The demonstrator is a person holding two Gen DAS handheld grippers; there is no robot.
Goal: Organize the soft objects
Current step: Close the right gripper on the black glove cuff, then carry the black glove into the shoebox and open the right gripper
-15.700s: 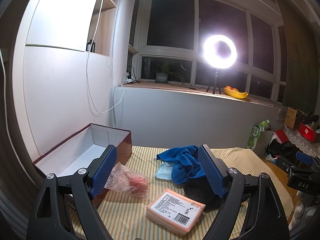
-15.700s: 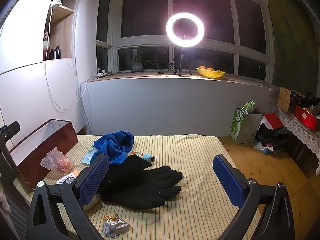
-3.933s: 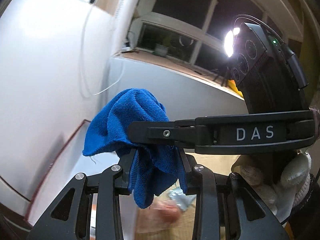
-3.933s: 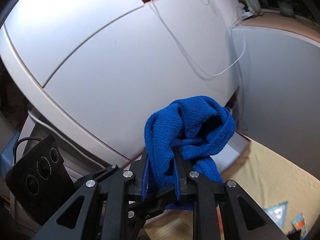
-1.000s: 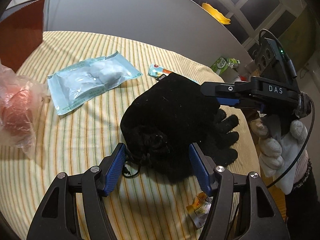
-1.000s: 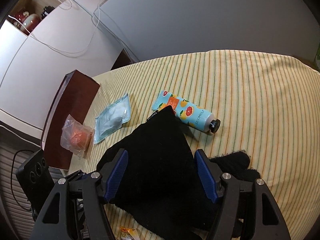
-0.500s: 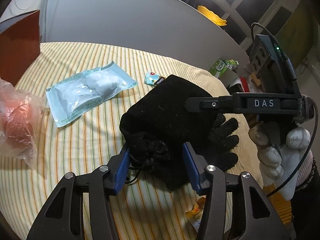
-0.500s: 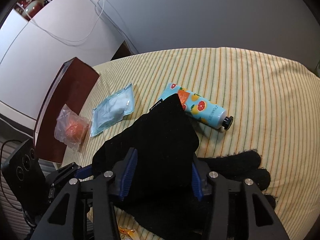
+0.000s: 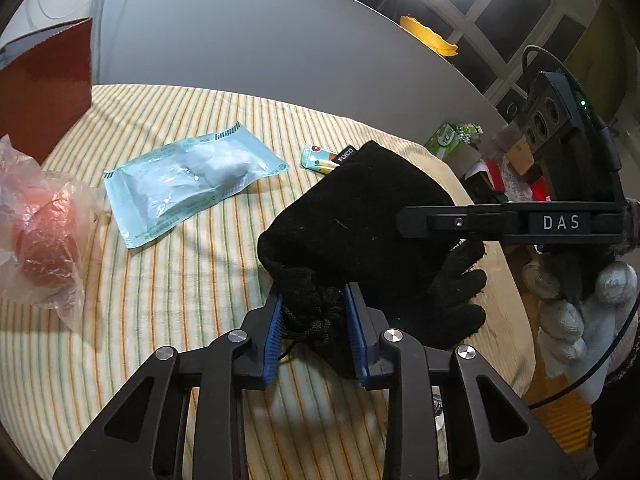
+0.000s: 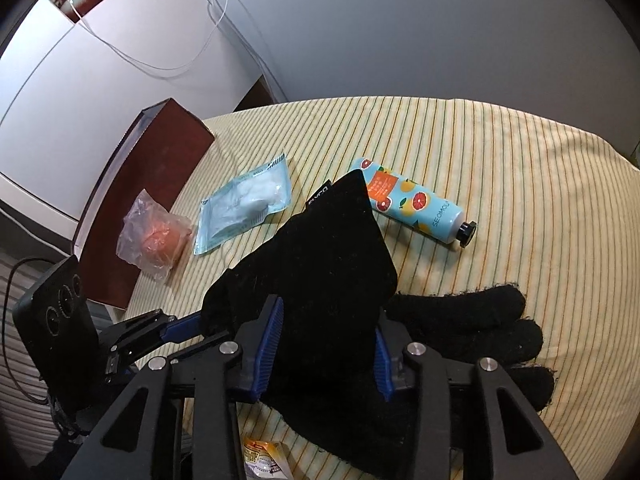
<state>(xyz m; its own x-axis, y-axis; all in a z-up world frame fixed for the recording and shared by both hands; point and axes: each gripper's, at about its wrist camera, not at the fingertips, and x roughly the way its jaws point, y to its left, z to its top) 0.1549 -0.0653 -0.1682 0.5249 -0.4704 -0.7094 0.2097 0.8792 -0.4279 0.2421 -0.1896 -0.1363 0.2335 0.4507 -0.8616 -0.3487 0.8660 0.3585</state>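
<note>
A black knit hat [image 9: 356, 216] lies on the striped bed cover on top of black gloves [image 9: 456, 292]. My left gripper [image 9: 314, 312] is shut on the bunched near edge of the hat. My right gripper [image 10: 326, 332] grips the hat [image 10: 324, 256] from the other side, its jaws closed on the thick fabric. The gloves [image 10: 480, 328] stick out to the right under the hat. The right gripper's body and the gloved hand that holds it show at the right of the left wrist view.
A brown box [image 10: 152, 184] stands at the bed's left edge. A pink item in a clear bag [image 10: 154, 236], a light-blue sealed pouch [image 10: 244, 204], a fruit-print tube [image 10: 416, 208] and a small snack wrapper [image 10: 260, 456] lie on the cover.
Both grippers have closed from open onto the black hat over the last second. Much earlier they held a blue towel, which is out of view now.
</note>
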